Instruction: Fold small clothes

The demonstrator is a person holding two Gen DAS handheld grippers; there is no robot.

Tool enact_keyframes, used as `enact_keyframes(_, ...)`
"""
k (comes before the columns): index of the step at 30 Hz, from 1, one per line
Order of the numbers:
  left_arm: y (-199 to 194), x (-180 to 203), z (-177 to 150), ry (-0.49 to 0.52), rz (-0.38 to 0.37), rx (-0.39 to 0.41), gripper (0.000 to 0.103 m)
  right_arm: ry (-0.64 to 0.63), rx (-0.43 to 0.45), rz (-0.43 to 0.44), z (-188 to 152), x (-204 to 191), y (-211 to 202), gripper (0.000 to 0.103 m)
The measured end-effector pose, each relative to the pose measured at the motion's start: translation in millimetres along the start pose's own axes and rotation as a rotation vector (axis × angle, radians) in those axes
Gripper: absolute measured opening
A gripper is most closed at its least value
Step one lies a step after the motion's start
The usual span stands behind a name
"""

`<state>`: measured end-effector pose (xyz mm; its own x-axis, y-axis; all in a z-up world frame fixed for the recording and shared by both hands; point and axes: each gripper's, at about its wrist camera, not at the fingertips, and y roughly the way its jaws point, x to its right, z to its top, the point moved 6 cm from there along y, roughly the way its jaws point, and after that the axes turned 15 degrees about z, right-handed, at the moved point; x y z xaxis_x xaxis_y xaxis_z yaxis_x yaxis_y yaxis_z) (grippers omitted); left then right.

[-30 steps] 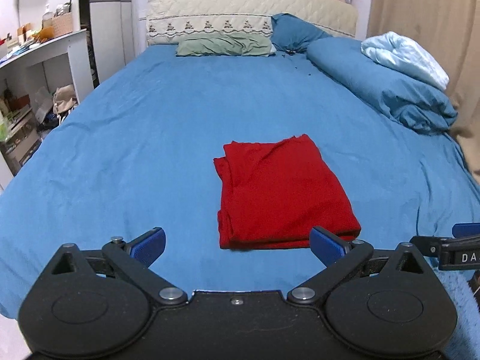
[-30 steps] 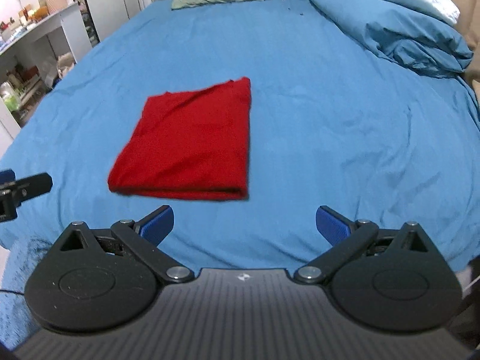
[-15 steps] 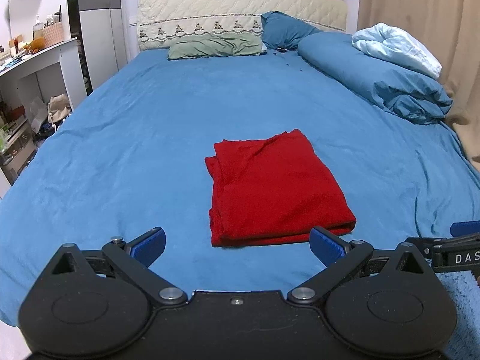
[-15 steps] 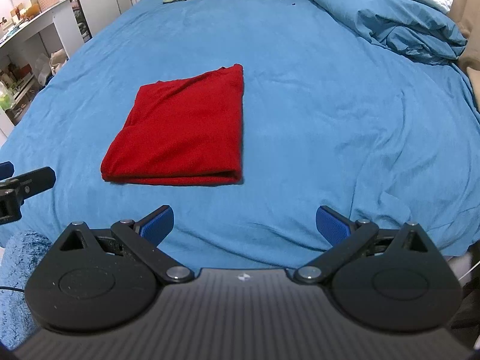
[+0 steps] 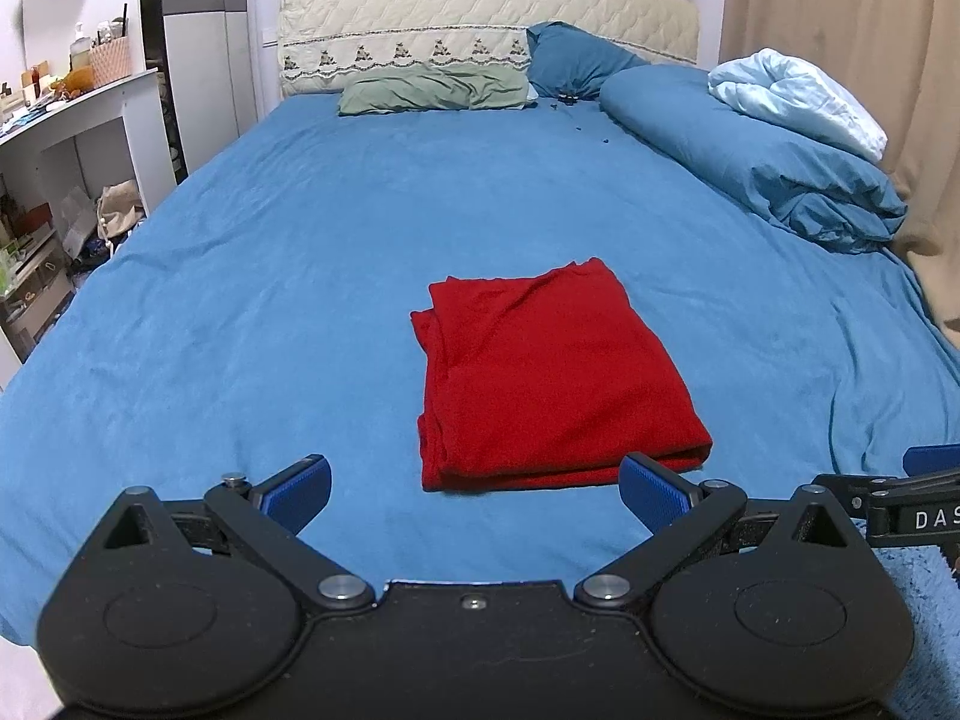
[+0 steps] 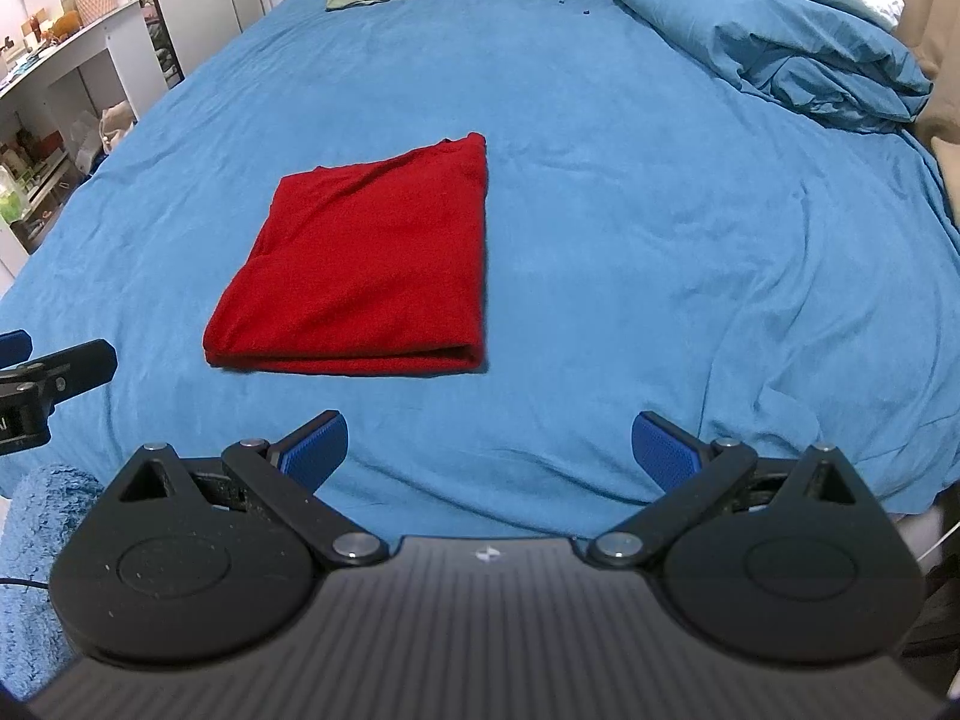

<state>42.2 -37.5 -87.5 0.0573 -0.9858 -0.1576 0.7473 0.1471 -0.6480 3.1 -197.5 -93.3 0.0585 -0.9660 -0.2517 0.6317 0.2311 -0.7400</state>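
A red garment (image 5: 552, 378) lies folded into a flat rectangle on the blue bed sheet (image 5: 270, 276). It also shows in the right wrist view (image 6: 366, 276), left of centre. My left gripper (image 5: 474, 495) is open and empty, just short of the garment's near edge. My right gripper (image 6: 489, 447) is open and empty, near the bed's front edge and to the right of the garment. Neither gripper touches the cloth.
A rolled blue duvet (image 5: 762, 168) with a pale blanket (image 5: 798, 99) lies along the bed's right side. Pillows (image 5: 432, 93) and a padded headboard (image 5: 480, 24) are at the far end. White shelves (image 5: 72, 138) stand left of the bed. A curtain (image 5: 852, 30) hangs at right.
Both grippers have drawn back from the folded red garment and risen a little. The garment has not moved.
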Motion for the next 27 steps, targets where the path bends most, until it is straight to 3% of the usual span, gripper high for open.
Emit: enact_keyframes(27, -3.5, -1.4, 2.6, 0.003, 0.017, 0.017, 0.103, 0.008, 0.005, 0.01, 0.9, 3.0, -0.1, 0.103)
